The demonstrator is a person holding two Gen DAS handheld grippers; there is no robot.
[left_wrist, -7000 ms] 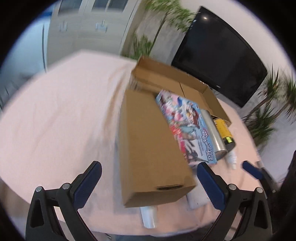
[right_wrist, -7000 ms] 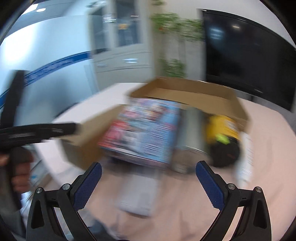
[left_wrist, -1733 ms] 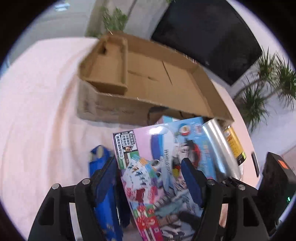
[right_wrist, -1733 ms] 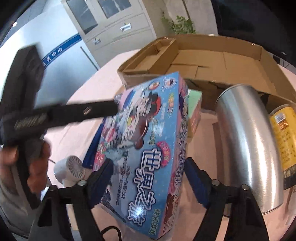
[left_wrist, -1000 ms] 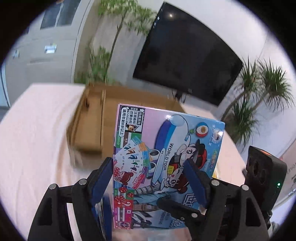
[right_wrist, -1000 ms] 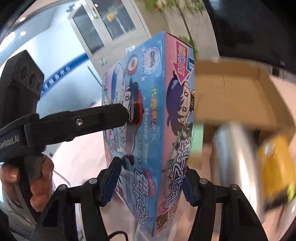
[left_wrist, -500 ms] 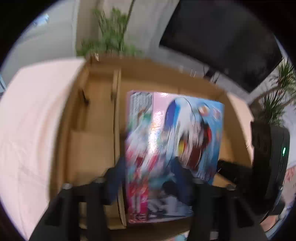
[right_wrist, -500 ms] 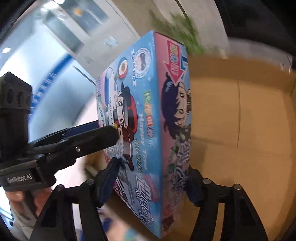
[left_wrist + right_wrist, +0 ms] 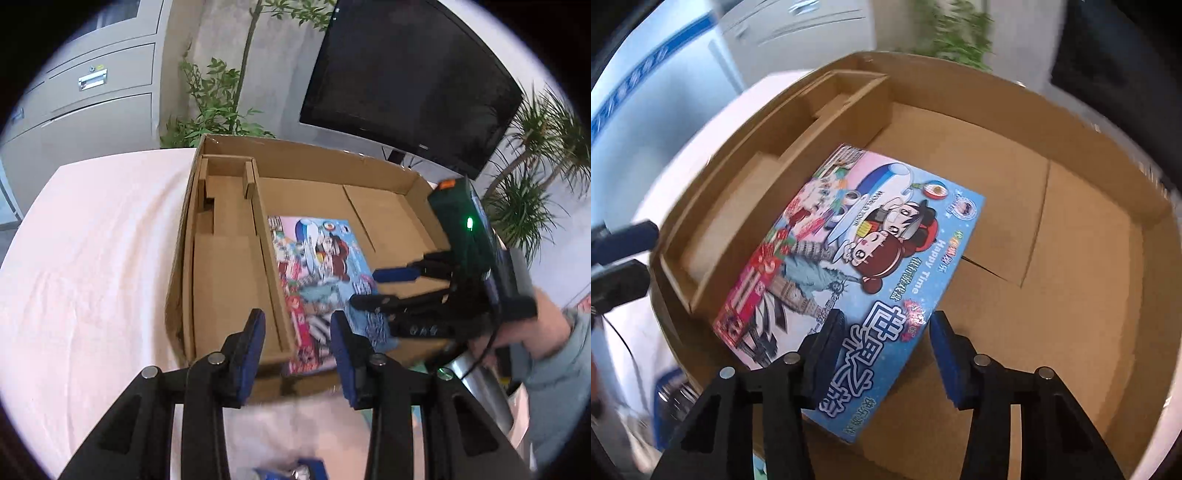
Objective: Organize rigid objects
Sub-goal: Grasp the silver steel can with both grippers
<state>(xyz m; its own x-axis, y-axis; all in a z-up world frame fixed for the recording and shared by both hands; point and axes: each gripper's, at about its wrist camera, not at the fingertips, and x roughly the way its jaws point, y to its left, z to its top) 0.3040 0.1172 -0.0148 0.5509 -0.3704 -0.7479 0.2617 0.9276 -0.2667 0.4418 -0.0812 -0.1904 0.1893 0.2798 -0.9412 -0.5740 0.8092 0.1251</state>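
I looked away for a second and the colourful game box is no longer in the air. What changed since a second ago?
The game box went from upright, pinched in the right gripper, down flat into the cardboard tray, beside the divider. The right gripper let it go; its jaws have just been closing, empty, above the box. The left gripper narrowed, holding nothing. The tray stayed on the pink cloth.
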